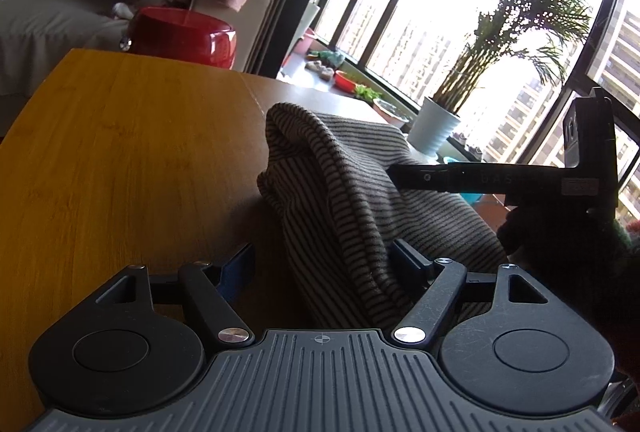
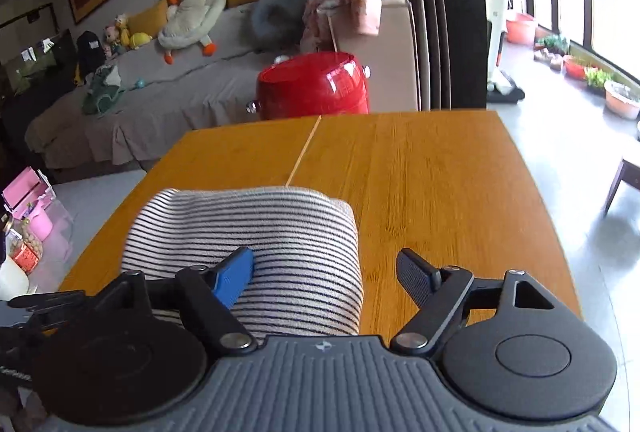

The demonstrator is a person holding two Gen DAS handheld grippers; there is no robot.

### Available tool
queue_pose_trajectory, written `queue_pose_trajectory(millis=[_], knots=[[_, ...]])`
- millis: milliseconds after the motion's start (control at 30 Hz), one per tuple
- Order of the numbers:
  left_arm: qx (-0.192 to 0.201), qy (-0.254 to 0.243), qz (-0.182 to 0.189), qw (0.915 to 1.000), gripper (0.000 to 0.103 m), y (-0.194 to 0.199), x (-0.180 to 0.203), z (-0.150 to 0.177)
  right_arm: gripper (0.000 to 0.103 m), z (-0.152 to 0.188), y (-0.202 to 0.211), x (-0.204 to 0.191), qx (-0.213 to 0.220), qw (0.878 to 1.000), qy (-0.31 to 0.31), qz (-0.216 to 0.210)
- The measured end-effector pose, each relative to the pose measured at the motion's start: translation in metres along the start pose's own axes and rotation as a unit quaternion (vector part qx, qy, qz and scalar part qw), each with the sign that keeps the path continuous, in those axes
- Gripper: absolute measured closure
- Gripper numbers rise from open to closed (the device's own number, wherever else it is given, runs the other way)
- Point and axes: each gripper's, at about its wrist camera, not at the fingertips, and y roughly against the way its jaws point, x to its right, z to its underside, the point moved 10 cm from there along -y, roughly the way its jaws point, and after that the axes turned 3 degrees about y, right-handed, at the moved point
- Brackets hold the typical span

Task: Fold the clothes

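Observation:
A black-and-white striped garment (image 1: 344, 191) lies bunched on the wooden table (image 1: 120, 151), and one fold humps up. My left gripper (image 1: 320, 260) is open, with that fold running between its fingers and leaning on the right finger (image 1: 406, 256). In the right wrist view the same garment (image 2: 260, 228) looks folded into a thick pad on the table (image 2: 440, 191). My right gripper (image 2: 324, 272) is open; its blue left finger (image 2: 236, 276) rests over the cloth and its black right finger (image 2: 414, 268) is over bare wood. A black part of the right tool (image 1: 480, 179), held by a dark gloved hand (image 1: 560, 244), reaches over the garment.
A red tub (image 2: 316, 87) stands just beyond the table's far edge, with a grey sofa (image 2: 160, 95) carrying plush toys behind it. A potted palm (image 1: 436, 127) and bowls stand by the window. A pink box (image 2: 28, 191) and jars sit left of the table.

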Motion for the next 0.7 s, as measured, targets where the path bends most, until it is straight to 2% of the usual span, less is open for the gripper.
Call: queue_pose_trajectory(millis=[33,67,200,467,533,600,700], knots=[[0.000,0.003,0.002,1.0000,0.023,0.000,-0.001,0.001,0.011,0.002,-0.006,0.000,0.005,1.000,0.002,0.005],[-0.001,0.006,0.004,1.0000,0.023,0.000,-0.002,0.001,0.009,0.002,-0.008,0.001,0.007,1.000,-0.001,0.005],[-0.001,0.009,0.007,0.9999,0.022,0.000,-0.002,0.002,0.009,0.006,-0.005,0.006,0.006,1.000,-0.025,-0.005],[-0.005,0.025,0.013,0.9996,0.022,0.001,-0.002,-0.002,0.009,0.031,0.017,-0.004,0.002,1.000,-0.017,-0.025],[-0.006,0.035,0.024,0.9991,0.030,0.004,0.001,-0.008,0.009,0.038,0.022,-0.007,0.001,0.999,-0.014,-0.029],[0.011,0.032,0.028,0.9990,0.037,0.014,0.008,-0.024,0.009,0.045,0.028,-0.010,0.000,0.999,-0.012,-0.034],[0.050,0.003,0.031,0.9983,0.037,0.030,0.024,-0.055,0.009,0.054,0.036,-0.015,-0.001,0.999,-0.008,-0.042]])
